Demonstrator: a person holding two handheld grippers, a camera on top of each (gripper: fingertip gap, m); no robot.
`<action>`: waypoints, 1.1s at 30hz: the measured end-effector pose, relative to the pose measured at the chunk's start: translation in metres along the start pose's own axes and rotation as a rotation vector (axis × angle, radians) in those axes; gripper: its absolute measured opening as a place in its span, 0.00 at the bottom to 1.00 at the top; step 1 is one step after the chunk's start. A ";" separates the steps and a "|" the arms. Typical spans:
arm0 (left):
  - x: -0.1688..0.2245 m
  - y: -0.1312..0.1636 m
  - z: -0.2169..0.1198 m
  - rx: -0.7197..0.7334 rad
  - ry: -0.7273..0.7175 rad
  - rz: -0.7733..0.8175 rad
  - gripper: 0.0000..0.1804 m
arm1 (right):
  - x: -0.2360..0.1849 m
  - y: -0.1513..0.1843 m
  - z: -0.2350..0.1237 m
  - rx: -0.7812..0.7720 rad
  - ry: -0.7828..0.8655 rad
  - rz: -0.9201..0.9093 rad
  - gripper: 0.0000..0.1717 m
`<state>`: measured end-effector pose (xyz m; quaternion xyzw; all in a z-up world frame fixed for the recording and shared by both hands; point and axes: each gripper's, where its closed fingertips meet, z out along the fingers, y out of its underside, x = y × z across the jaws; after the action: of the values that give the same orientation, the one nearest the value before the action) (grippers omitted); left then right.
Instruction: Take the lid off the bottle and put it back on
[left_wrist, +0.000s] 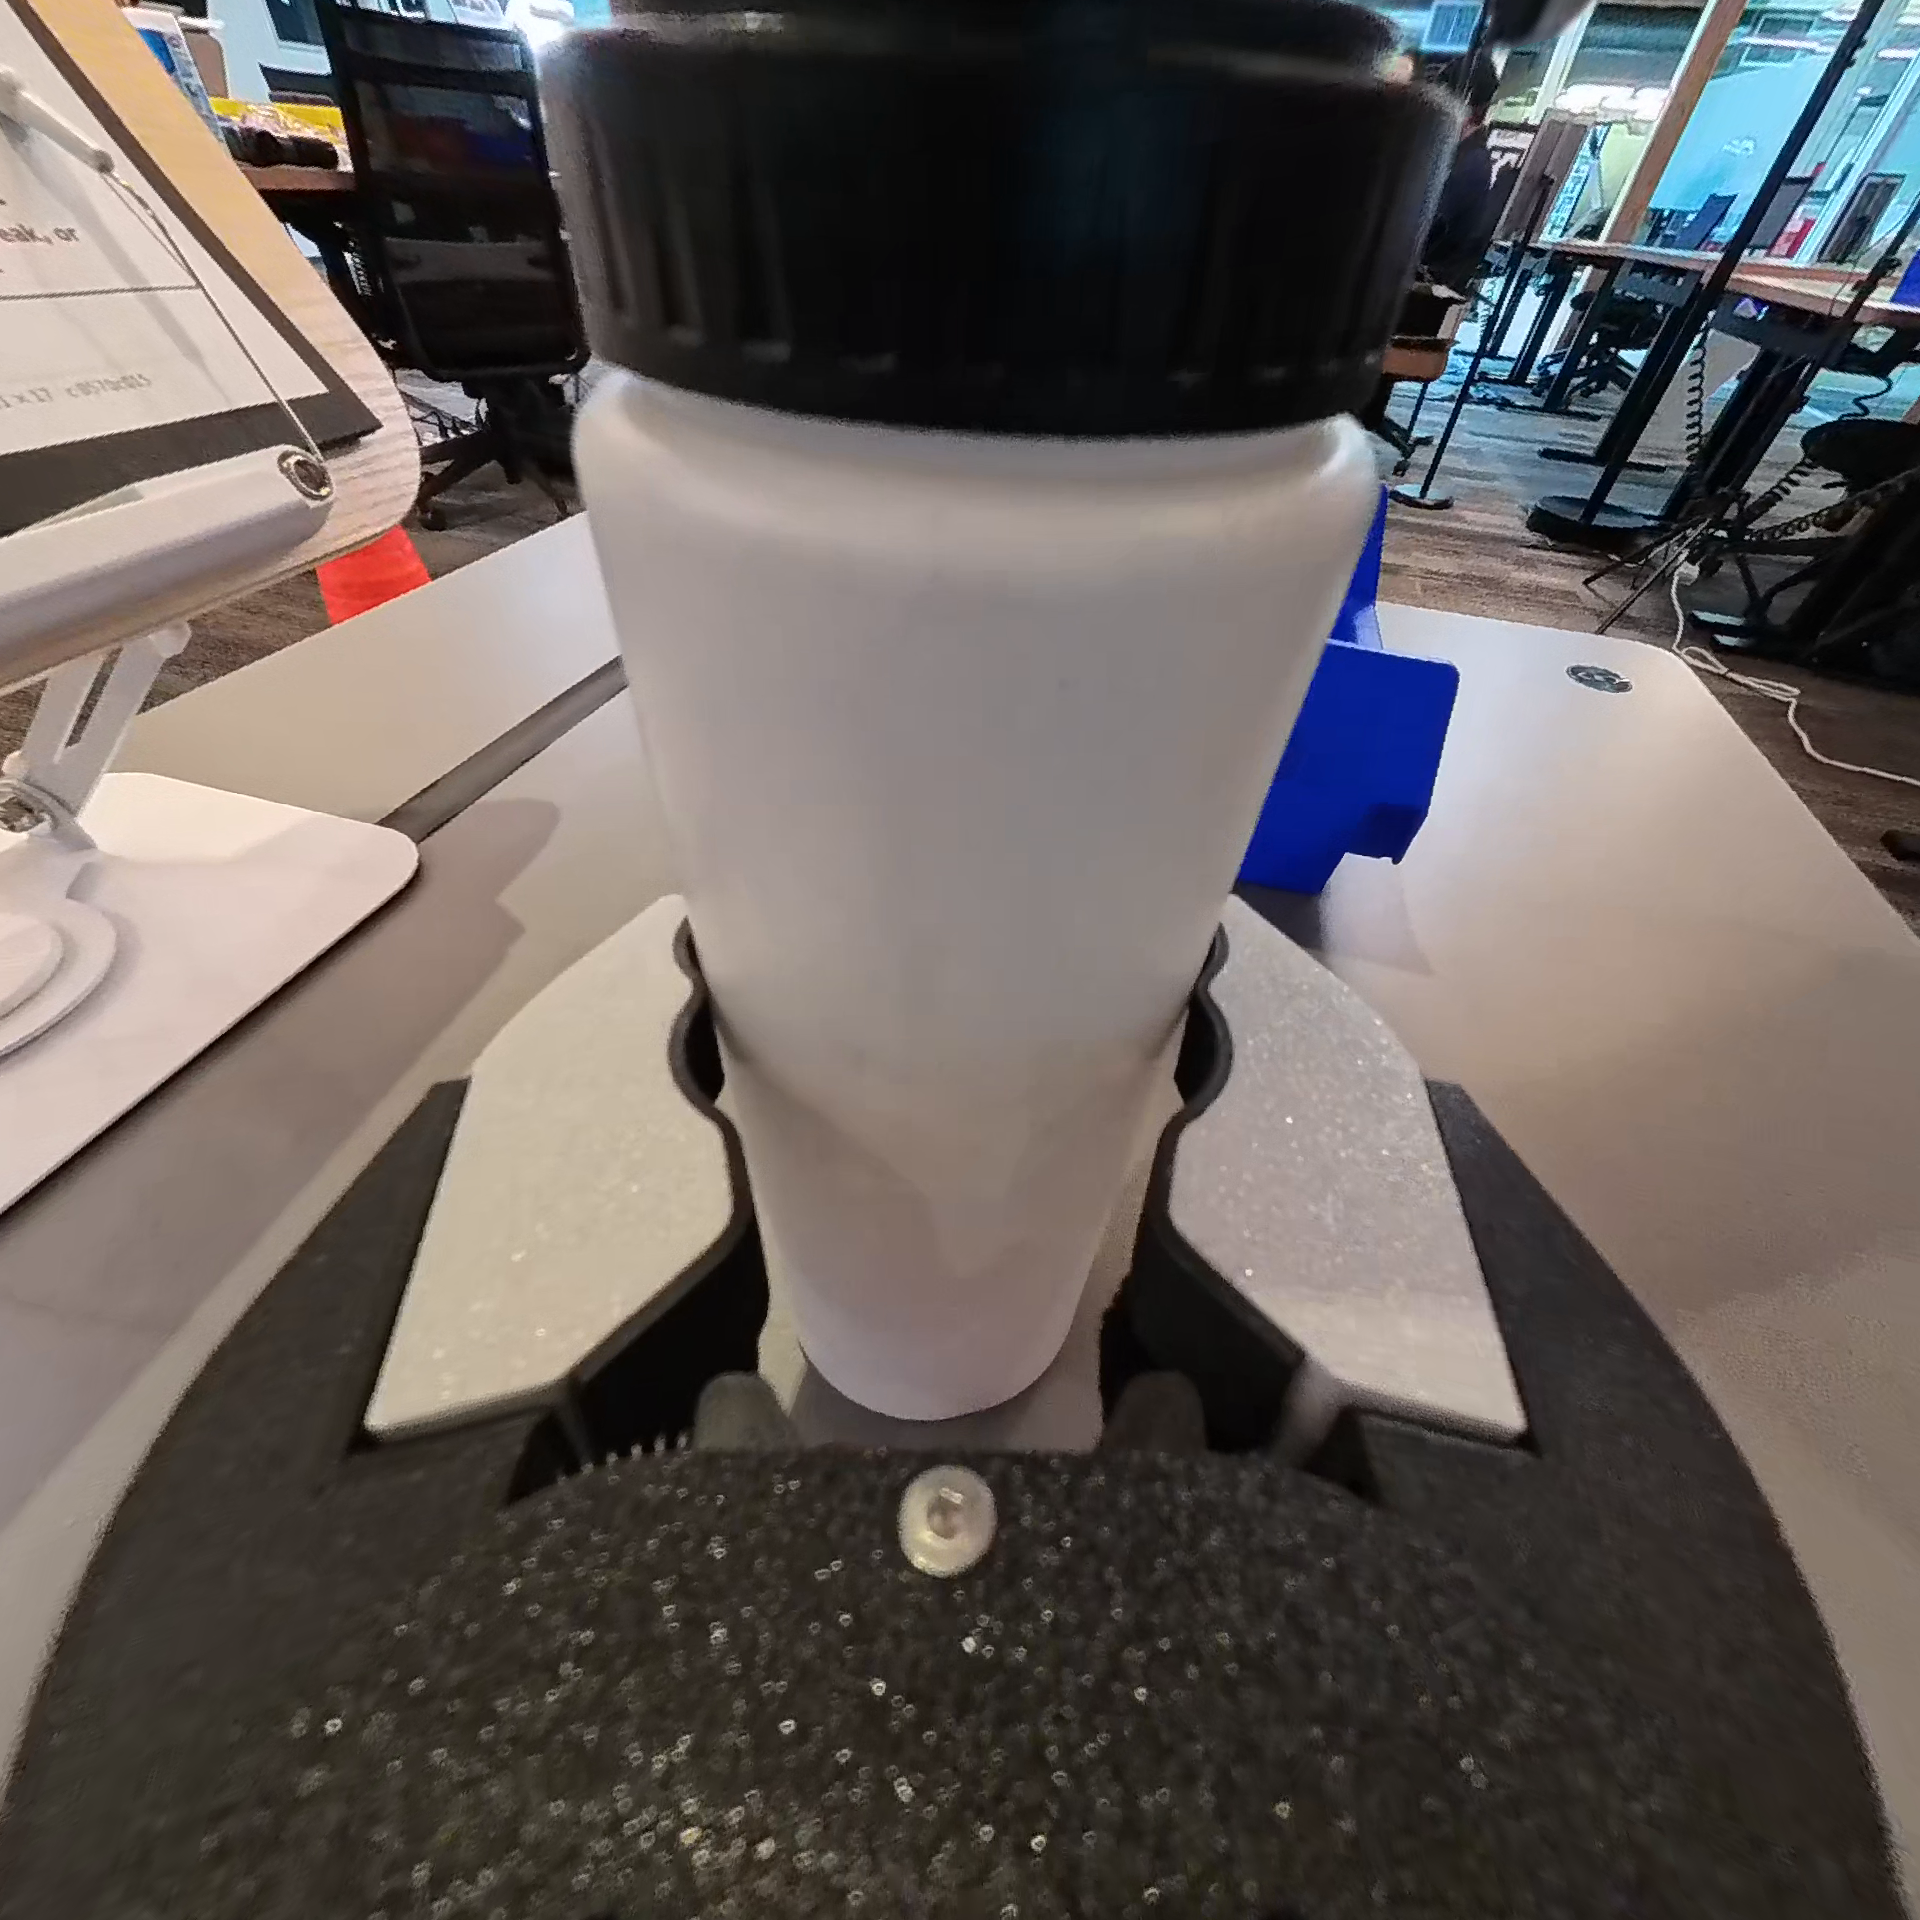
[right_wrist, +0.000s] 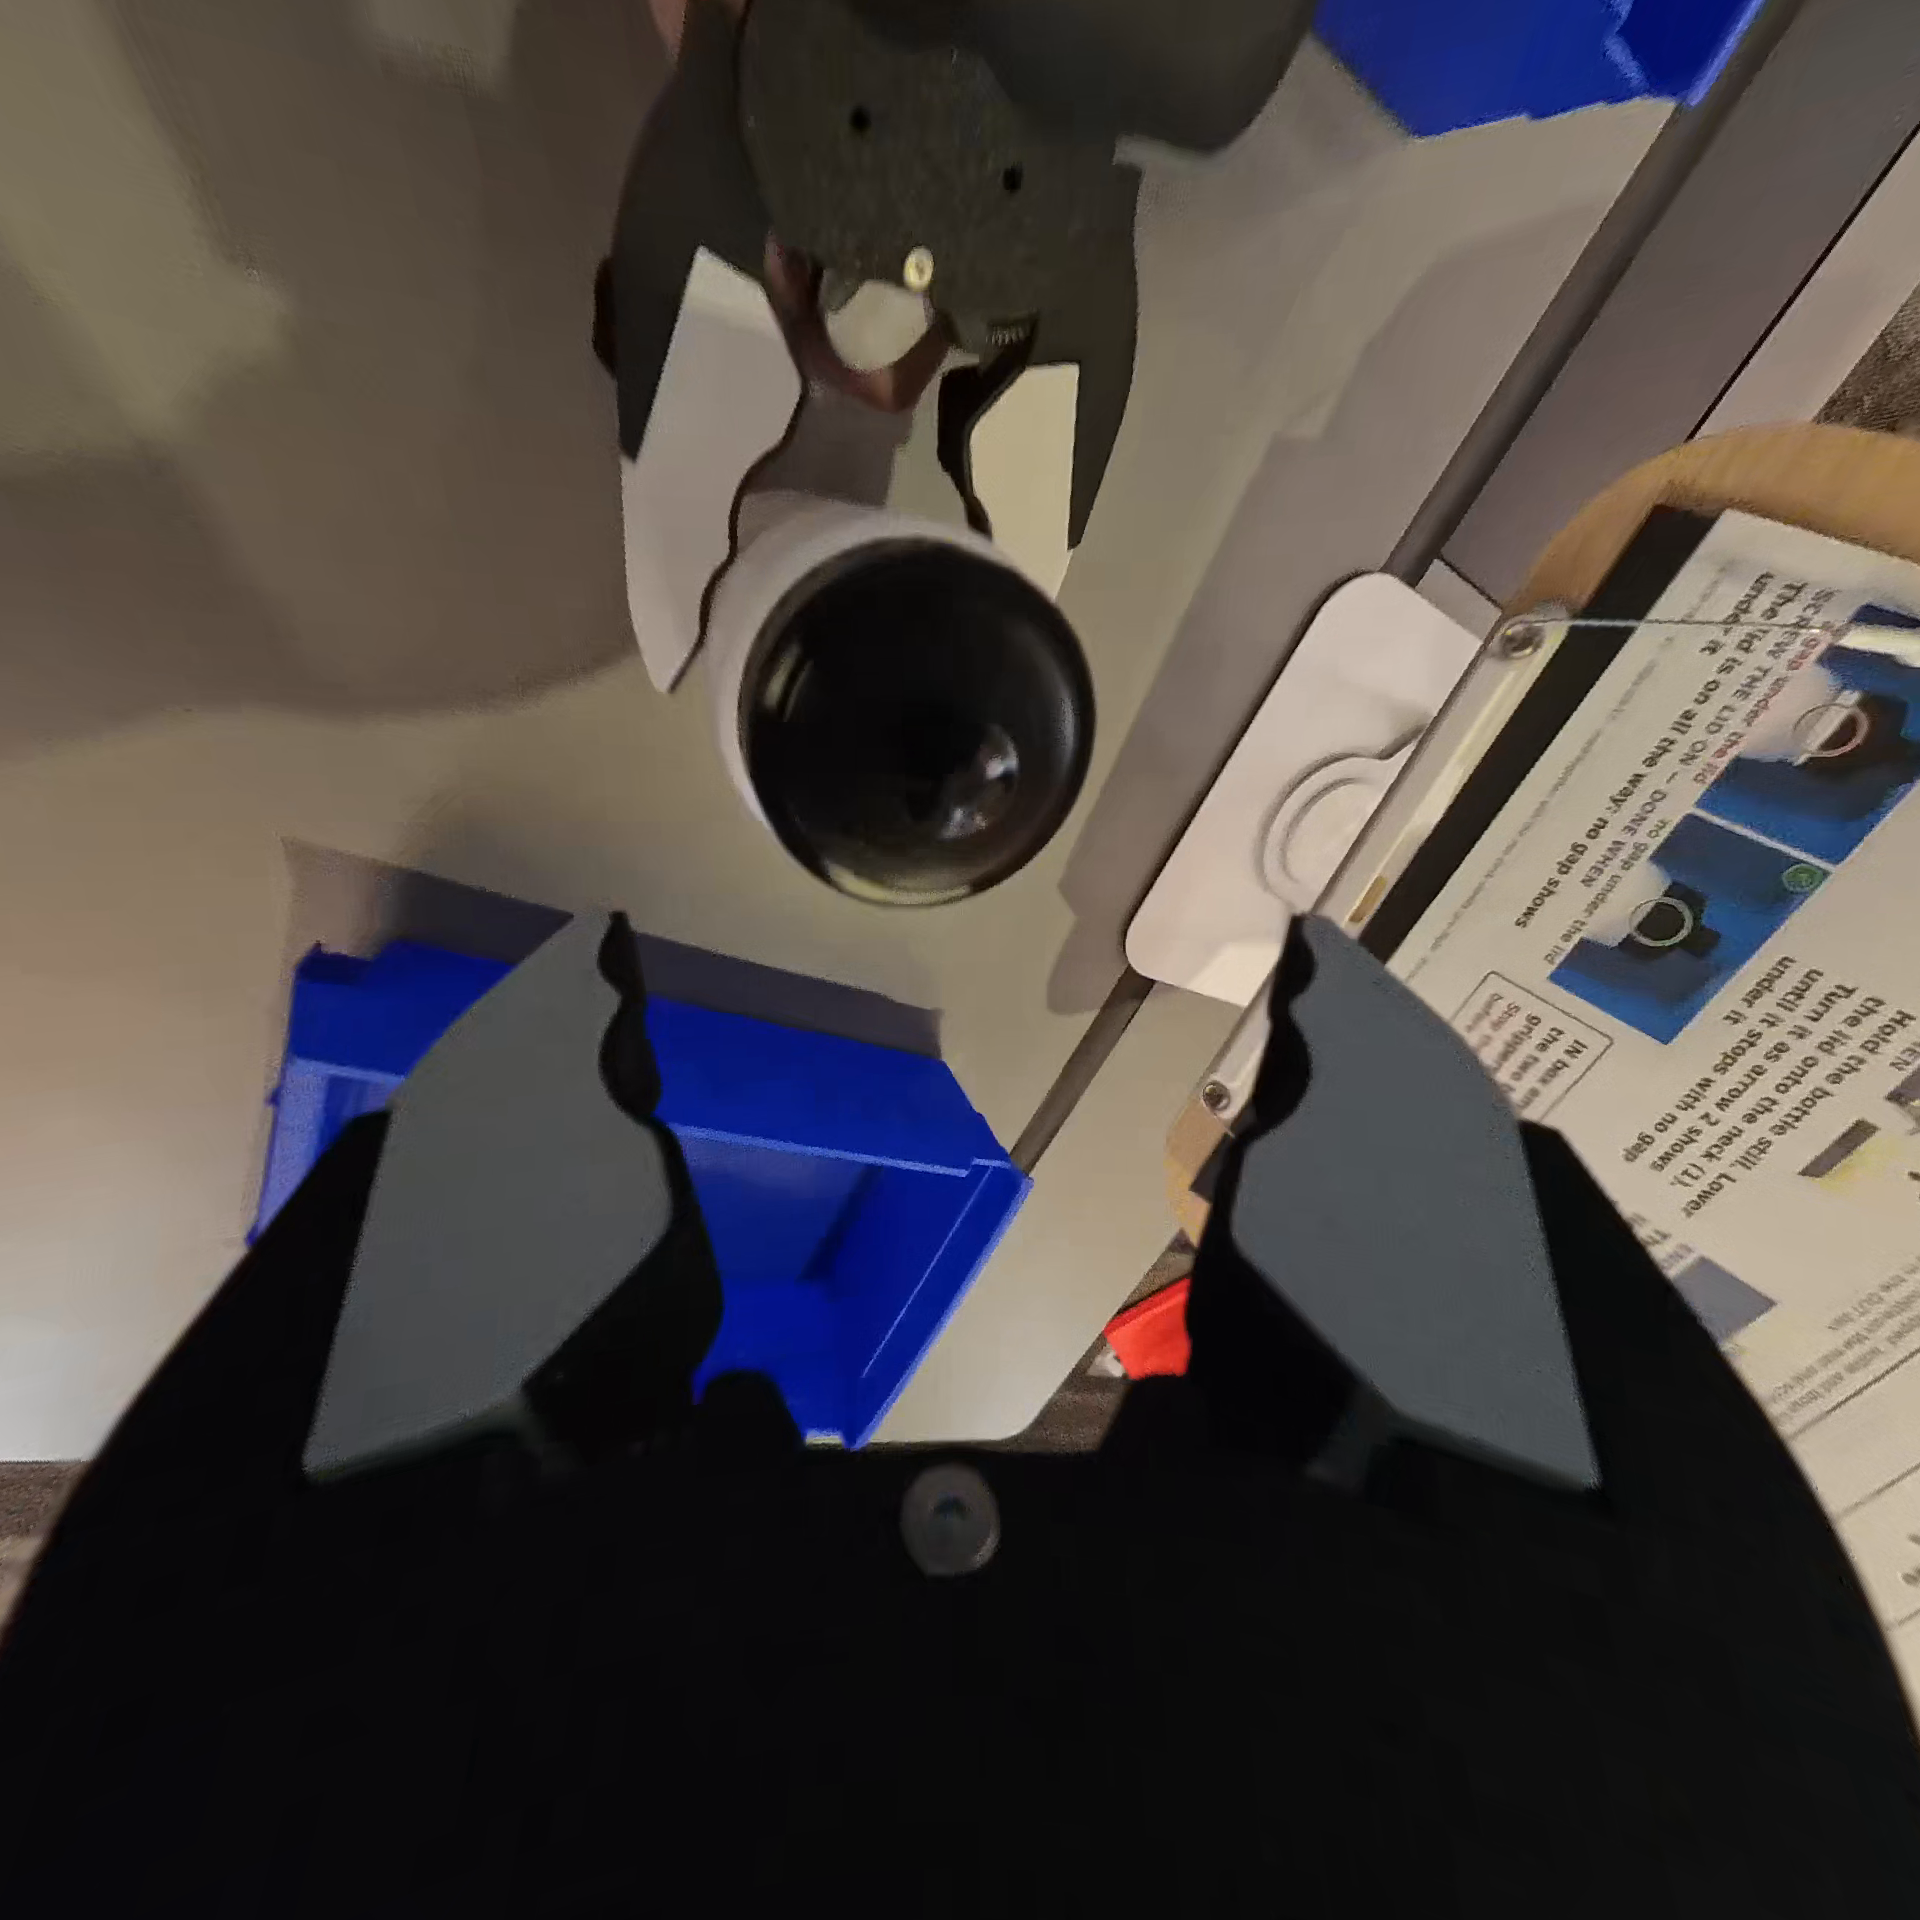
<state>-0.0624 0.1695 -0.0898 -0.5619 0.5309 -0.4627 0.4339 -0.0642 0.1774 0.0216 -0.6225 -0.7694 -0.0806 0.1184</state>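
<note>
Holding the white plastic bottle (left_wrist: 966, 831) clamped in the left gripper (left_wrist: 951, 997), the wide-open, empty right gripper (right_wrist: 951, 997) should centre squarely over the ribbed black screw lid (right_wrist: 914, 717) before closing.

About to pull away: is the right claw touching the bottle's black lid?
Apart. The right wrist view shows the open right claw short of the black lid, table visible between.
</note>
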 end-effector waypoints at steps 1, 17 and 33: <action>0.000 0.000 0.000 0.000 0.002 -0.002 0.48 | -0.002 0.005 0.003 -0.012 -0.018 -0.006 0.68; -0.001 0.002 0.002 -0.010 0.009 -0.011 0.48 | -0.006 -0.023 0.028 0.024 -0.260 0.098 0.40; 0.000 0.004 0.003 -0.022 -0.006 0.000 0.48 | -0.010 -0.021 0.028 -0.336 -0.266 1.064 0.41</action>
<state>-0.0604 0.1689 -0.0940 -0.5678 0.5348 -0.4552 0.4294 -0.0852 0.1709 -0.0071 -0.9391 -0.3351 -0.0520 -0.0556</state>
